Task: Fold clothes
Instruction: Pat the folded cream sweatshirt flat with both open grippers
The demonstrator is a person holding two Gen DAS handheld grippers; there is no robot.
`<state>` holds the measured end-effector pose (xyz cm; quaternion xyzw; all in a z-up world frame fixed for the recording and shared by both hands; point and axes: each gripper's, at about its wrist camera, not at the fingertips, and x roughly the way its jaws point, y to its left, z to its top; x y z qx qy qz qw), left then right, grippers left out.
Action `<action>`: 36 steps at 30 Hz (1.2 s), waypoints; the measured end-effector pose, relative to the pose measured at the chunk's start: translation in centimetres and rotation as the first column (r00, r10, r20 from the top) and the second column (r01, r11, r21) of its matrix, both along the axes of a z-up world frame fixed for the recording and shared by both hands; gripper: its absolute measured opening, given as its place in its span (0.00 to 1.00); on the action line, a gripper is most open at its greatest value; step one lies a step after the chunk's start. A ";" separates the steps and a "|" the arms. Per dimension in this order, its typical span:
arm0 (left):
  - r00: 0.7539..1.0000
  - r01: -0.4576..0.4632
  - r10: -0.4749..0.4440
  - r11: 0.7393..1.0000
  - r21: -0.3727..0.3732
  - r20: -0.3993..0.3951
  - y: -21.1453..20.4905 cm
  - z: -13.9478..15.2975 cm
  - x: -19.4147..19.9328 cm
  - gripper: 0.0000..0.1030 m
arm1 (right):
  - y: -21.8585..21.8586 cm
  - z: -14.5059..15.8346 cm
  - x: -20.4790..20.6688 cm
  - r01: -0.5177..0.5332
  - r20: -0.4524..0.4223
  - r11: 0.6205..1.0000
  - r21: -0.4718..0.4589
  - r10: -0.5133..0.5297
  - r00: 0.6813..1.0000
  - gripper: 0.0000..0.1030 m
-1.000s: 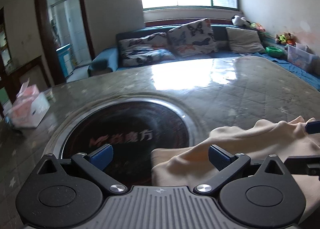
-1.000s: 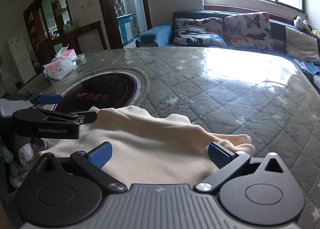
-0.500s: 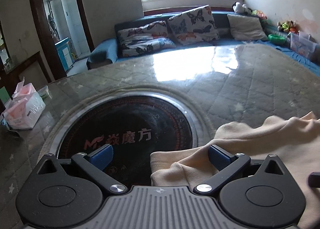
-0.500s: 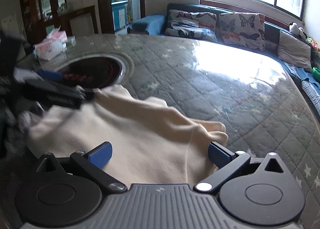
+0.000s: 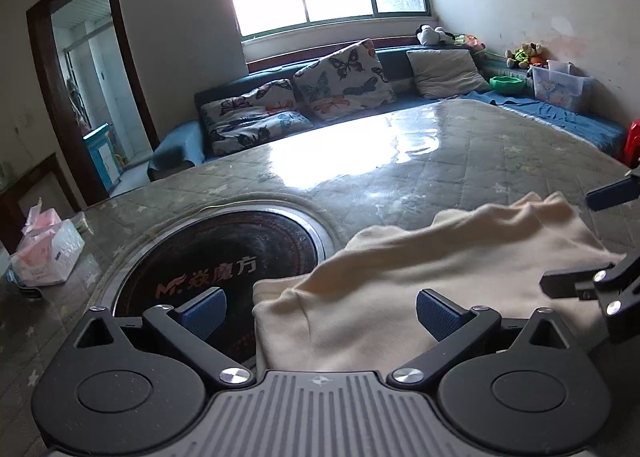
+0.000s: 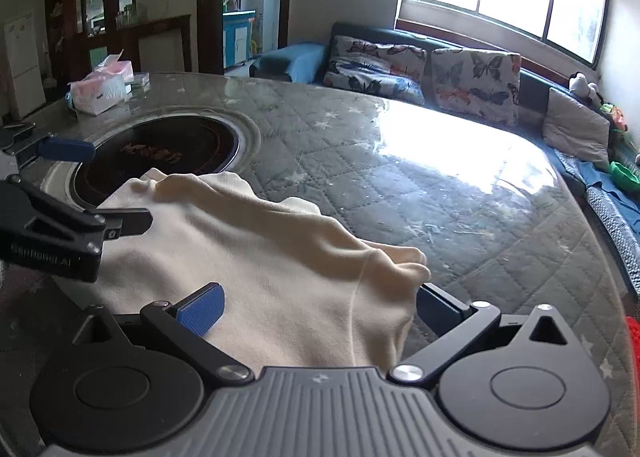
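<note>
A cream garment point(image 5: 432, 269) lies bunched on the quilted round table point(image 5: 400, 177), its left edge over the dark round hotplate point(image 5: 216, 253). My left gripper point(image 5: 320, 315) is open with the garment's near left edge between its fingers. My right gripper point(image 6: 316, 313) is open over the garment's point(image 6: 280, 257) near right part, with cloth lying between its fingers. Each gripper shows in the other's view: the right gripper point(image 5: 600, 245) at the garment's right side, the left gripper point(image 6: 80, 185) at its left side.
A pink tissue pack point(image 5: 44, 253) sits at the table's left edge, also in the right wrist view point(image 6: 100, 87). A sofa with butterfly cushions point(image 5: 340, 85) stands behind the table. A red stool point(image 5: 630, 137) is at the far right.
Both grippers have pulled back and tilted up a little; the garment lies lower and flatter between them. Both stay open.
</note>
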<state>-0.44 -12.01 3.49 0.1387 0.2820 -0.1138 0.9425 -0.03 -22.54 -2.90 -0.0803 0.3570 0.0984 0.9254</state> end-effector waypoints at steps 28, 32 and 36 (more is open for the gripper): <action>0.995 -0.093 0.094 0.995 -0.024 0.035 3.6 -1.6 -4.5 1.00 | -4.0 -1.0 -5.4 0.156 0.122 0.988 0.007 -0.156 0.980 1.00; 0.993 -0.121 0.121 0.993 -0.017 0.004 4.2 -2.8 -4.3 1.00 | -4.4 -2.6 -5.2 0.173 0.104 0.984 -0.029 -0.169 0.980 1.00; 0.991 -0.132 0.132 0.991 -0.033 0.003 4.8 -2.4 -4.4 1.00 | -4.9 -2.5 -4.9 0.181 0.097 0.983 -0.022 -0.178 0.979 1.00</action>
